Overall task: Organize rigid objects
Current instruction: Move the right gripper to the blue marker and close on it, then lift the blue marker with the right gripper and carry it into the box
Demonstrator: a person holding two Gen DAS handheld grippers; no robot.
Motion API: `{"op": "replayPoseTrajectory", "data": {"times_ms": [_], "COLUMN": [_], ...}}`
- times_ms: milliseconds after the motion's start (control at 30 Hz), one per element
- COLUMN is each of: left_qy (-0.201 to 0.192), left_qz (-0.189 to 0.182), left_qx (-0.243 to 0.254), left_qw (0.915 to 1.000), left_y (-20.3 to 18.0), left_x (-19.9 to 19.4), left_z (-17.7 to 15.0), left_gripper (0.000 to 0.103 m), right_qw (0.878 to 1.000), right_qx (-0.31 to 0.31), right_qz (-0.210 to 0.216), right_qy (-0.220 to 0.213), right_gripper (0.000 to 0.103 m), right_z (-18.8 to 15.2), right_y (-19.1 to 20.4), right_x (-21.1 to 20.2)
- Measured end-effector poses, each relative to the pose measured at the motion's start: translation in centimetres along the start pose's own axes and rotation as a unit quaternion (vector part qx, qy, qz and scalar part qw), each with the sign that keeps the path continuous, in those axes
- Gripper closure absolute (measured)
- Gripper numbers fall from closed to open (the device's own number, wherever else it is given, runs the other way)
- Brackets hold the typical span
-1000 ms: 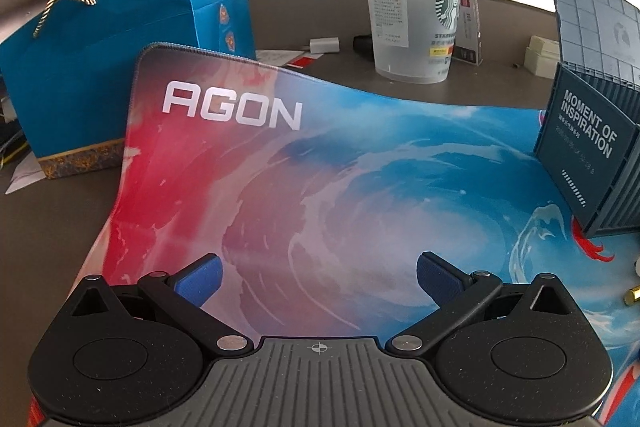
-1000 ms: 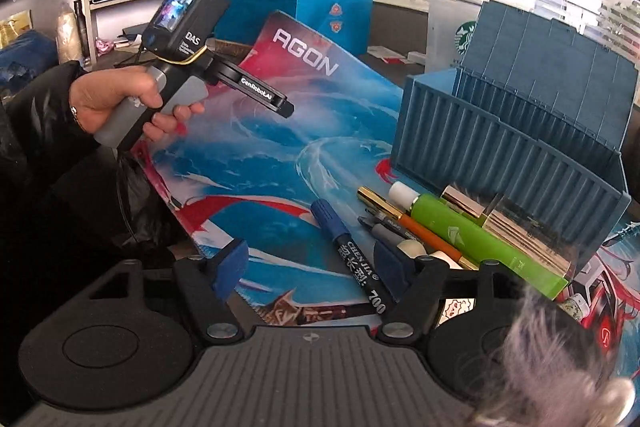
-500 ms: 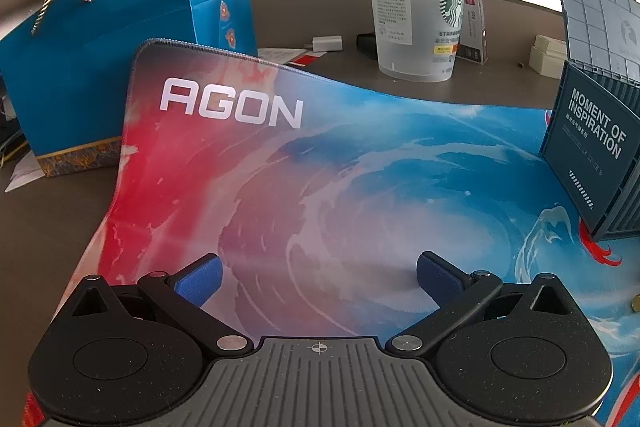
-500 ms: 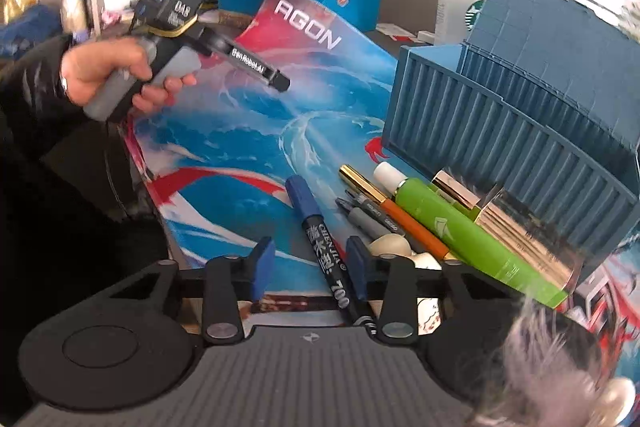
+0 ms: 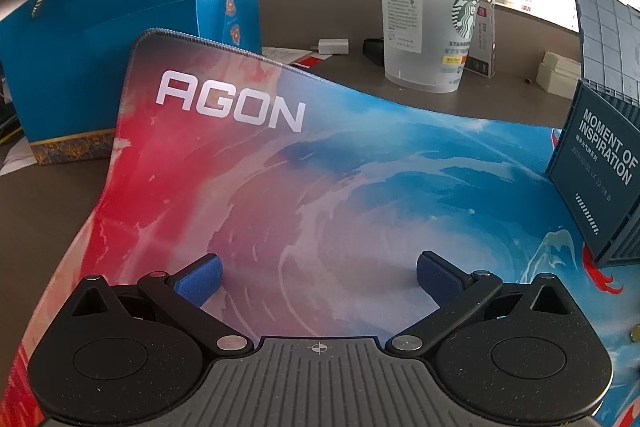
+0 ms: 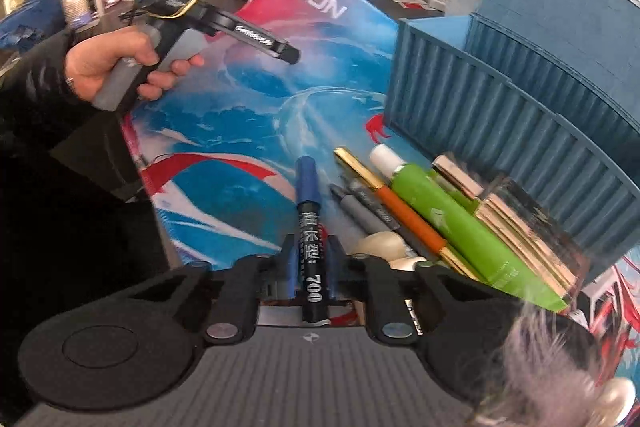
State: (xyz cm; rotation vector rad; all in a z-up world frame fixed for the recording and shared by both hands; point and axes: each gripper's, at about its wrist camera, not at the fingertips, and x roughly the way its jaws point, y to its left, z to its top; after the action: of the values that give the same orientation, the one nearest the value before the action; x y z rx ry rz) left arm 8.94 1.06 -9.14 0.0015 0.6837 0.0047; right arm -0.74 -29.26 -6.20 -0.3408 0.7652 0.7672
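My right gripper [image 6: 311,259] is shut on a black marker [image 6: 309,223] with a blue cap, lying on the AGON mat [image 6: 248,131]. Beside it to the right lie a grey pen [image 6: 366,211], an orange and gold pen [image 6: 394,203], a green tube [image 6: 460,223] and a gold-edged clear case [image 6: 528,227]. A blue container-shaped box [image 6: 500,131] stands open behind them; it also shows in the left wrist view [image 5: 600,179]. My left gripper [image 5: 318,273] is open and empty above the mat [image 5: 320,187], and shows held in a hand in the right wrist view [image 6: 240,31].
A blue gift bag [image 5: 120,59] stands at the mat's far left. A Starbucks cup [image 5: 428,31] stands behind the mat. A furry grey thing [image 6: 548,359] sits low right in the right wrist view. Small cream-coloured objects [image 6: 380,245] lie by the pens.
My right gripper has moved forward and closed its fingers on the black marker. The left gripper has stayed open and almost still.
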Motion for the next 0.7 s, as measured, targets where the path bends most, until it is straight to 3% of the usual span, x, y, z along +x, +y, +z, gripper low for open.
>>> {"op": "replayPoseTrajectory", "data": {"times_ms": [700], "left_qy": [-0.001], "left_qz": [0.009], "left_qx": [-0.005], "left_qw": [0.9999], "left_y": [-0.3], "left_x": [0.9], "left_z": [0.6], "left_gripper": [0.0], "right_qw": [0.998], "right_qx": [-0.025], "right_qz": [-0.039], "right_qy": [-0.041], "right_gripper": [0.091], "right_z": [1.5], "right_y": [0.3], "right_x": [-2.0]}}
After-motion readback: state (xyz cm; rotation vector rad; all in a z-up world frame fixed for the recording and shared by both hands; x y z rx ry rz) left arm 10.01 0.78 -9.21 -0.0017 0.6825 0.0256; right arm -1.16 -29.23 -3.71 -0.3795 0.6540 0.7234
